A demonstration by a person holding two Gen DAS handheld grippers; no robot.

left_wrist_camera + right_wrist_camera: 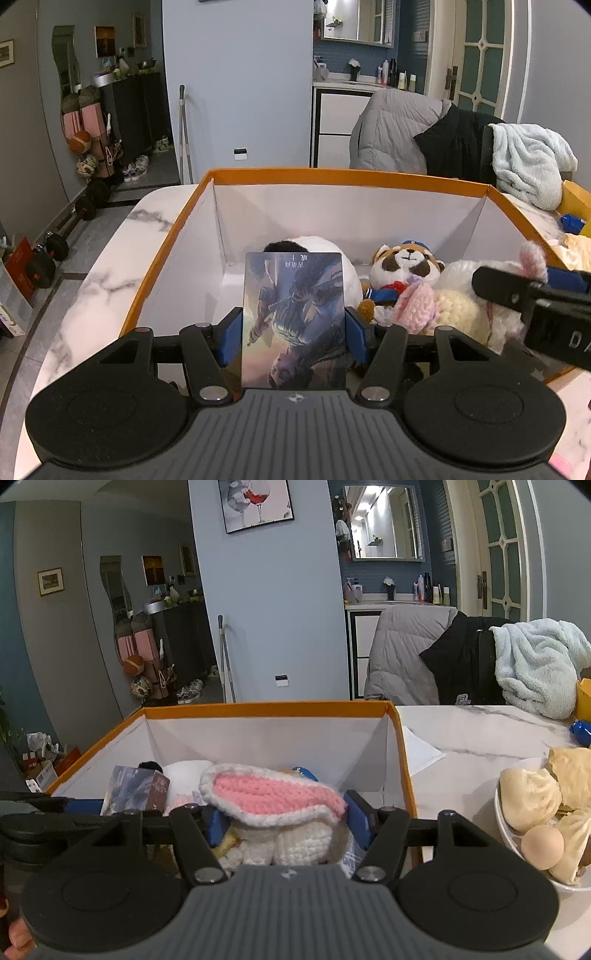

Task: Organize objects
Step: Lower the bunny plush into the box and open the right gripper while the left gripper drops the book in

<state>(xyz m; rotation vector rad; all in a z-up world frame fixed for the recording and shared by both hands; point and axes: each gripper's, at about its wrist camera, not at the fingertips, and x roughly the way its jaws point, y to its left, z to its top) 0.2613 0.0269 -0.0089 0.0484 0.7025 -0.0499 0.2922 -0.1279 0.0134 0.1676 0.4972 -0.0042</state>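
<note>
Pinching a book (294, 317) upright at the lower centre, the left gripper (294, 330) may drop it on the panda plush (404, 271) if it tilts. The right gripper (286, 821) pinches a crocheted bunny (273, 805) above the orange-rimmed box (266, 708), already crowded; at lower right, a bowl of buns (532, 805) stands near

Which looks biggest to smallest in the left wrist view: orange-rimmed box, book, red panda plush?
1. orange-rimmed box, by far the largest.
2. book, clamped in the left gripper.
3. red panda plush.
The book sits nearest the lens, so its lead over the plush is unsure.
</note>
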